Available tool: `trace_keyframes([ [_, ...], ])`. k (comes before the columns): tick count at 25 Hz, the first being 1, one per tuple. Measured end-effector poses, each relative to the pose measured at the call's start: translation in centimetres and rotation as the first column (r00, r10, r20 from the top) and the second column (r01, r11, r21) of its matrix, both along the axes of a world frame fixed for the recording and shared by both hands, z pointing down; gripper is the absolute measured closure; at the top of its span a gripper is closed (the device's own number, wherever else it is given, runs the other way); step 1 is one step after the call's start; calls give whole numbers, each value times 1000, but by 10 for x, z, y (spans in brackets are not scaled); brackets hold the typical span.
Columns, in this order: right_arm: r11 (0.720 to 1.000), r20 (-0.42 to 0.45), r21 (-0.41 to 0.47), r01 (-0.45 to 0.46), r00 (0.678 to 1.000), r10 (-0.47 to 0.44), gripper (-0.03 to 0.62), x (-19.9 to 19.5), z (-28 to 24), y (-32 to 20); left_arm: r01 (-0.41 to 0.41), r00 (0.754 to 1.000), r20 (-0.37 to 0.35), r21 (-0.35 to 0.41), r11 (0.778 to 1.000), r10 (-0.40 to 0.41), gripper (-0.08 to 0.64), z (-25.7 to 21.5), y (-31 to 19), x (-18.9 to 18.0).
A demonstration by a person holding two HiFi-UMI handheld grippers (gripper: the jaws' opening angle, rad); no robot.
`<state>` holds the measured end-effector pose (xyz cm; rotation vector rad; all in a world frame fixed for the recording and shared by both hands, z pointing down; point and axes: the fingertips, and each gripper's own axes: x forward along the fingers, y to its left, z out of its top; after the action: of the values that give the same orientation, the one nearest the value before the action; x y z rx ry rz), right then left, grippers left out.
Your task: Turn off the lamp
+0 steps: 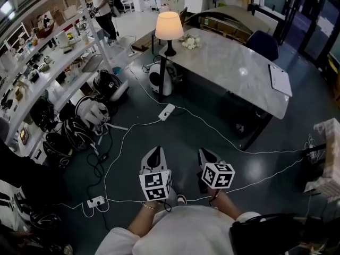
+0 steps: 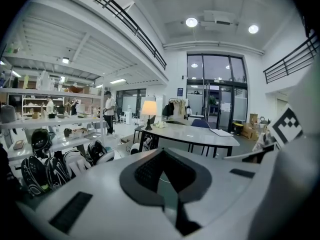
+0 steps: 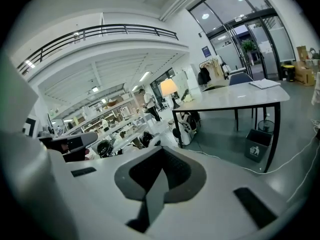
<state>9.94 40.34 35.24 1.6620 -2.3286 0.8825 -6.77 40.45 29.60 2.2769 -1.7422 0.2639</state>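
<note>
Nearest, the white two-jaw left gripper (image 1: 154, 152) and right gripper (image 1: 207, 154) hang side by side over the dark floor (image 1: 212, 129), each pinched together on nothing; farther off, the lit cream-shaded lamp with a black stem (image 1: 169, 30) stands on the far corner of the long pale grey table (image 1: 239, 70).

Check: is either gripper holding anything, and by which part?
Nothing is held. The left gripper and right gripper both have jaws shut and empty; the lamp stands far off on the table, untouched.
</note>
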Motion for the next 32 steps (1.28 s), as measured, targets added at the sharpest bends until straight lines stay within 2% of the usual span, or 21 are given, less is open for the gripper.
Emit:
trace_keyframes([
  [6, 999, -3, -37, -24, 1000, 24, 592, 5, 20, -17, -21, 1000, 0, -12, 1000, 21, 565, 15, -27, 2],
  [13, 998, -30, -33, -45, 999, 44, 594, 4, 13, -74, -29, 999, -22, 5, 1000, 29, 565, 12, -88, -5],
  [23, 999, -12, -36, -15, 1000, 15, 592, -52, 5, -164, -2, 998, -59, -3, 1000, 2, 565, 11, -177, -55],
  [32, 994, -33, -86, -65, 998, 62, 592, -67, 17, -213, -62, 996, -63, -42, 997, 59, 565, 23, -239, -73],
])
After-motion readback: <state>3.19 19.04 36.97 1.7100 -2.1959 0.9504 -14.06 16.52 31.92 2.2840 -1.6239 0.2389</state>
